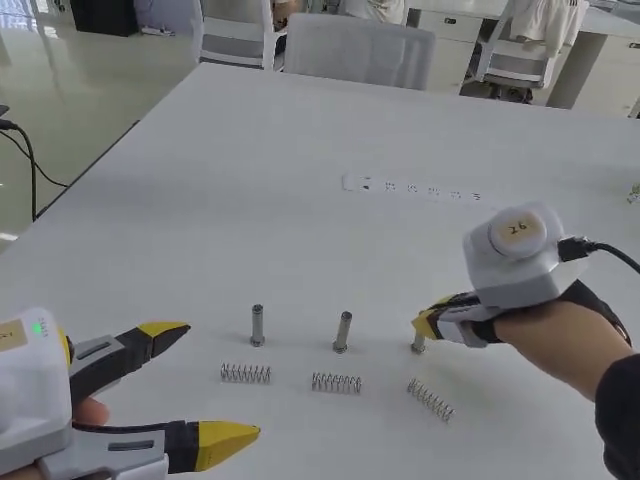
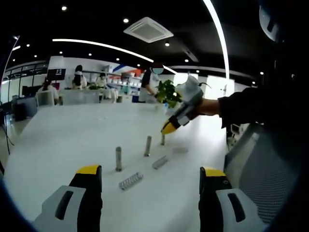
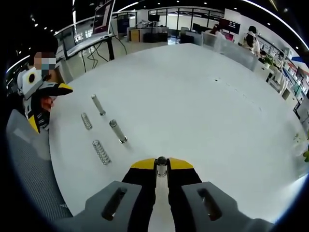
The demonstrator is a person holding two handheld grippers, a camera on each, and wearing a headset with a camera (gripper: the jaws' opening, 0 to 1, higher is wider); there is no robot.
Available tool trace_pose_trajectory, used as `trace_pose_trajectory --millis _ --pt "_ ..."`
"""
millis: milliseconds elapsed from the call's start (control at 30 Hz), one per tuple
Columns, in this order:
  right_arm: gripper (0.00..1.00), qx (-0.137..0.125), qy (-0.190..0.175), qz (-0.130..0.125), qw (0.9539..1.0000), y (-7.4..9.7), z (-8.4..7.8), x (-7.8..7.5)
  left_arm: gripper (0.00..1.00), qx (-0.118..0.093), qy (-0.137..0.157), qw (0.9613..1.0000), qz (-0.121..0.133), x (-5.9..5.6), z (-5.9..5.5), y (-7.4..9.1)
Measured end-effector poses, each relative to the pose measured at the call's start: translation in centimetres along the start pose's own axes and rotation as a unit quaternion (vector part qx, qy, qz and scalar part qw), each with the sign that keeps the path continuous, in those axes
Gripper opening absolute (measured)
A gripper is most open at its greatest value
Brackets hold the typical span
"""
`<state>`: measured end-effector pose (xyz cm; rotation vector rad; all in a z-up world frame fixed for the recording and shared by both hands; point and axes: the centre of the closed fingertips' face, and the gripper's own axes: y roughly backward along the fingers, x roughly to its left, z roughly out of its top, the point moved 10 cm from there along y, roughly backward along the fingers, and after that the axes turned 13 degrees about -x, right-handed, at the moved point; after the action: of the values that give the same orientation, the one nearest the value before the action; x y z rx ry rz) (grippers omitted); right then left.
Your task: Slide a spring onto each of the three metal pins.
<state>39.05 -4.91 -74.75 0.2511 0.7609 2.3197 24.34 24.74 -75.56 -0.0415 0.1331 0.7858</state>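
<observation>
Three upright metal pins stand in a row on the white table: the left pin (image 1: 257,326), the middle pin (image 1: 343,332) and the right pin (image 1: 418,345). A spring lies in front of each: the left spring (image 1: 245,373), the middle spring (image 1: 336,383) and the right spring (image 1: 430,400). My right gripper (image 1: 432,325) is shut on the right pin (image 3: 161,161), whose top shows between the yellow tips. My left gripper (image 1: 205,385) stands open and holds nothing, just left of the left spring (image 2: 131,181). In the left gripper view the right gripper (image 2: 170,127) reaches in over the far pin (image 2: 162,139).
A power strip (image 1: 412,187) is set into the table behind the pins. Grey chairs (image 1: 355,50) stand at the far edge. A dark cable (image 1: 605,253) trails from the right gripper. People sit at desks far off in the room.
</observation>
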Motion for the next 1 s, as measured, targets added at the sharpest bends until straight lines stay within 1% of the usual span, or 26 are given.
trace_pose_trajectory --millis 333,833,1000 --pt "0.05 -0.004 -0.005 -0.004 1.0 0.38 -0.35 -0.03 0.79 0.002 -0.001 1.0 -0.004 -0.17 0.03 -0.08" --pt "0.06 -0.007 0.007 0.0 1.0 0.49 -0.39 0.01 0.79 0.003 -0.001 1.0 -0.008 -0.24 0.06 -0.23" --pt "0.08 -0.008 0.009 0.001 0.9999 0.51 -0.37 0.08 0.79 0.005 -0.001 0.9999 -0.01 -0.26 0.02 -0.26"
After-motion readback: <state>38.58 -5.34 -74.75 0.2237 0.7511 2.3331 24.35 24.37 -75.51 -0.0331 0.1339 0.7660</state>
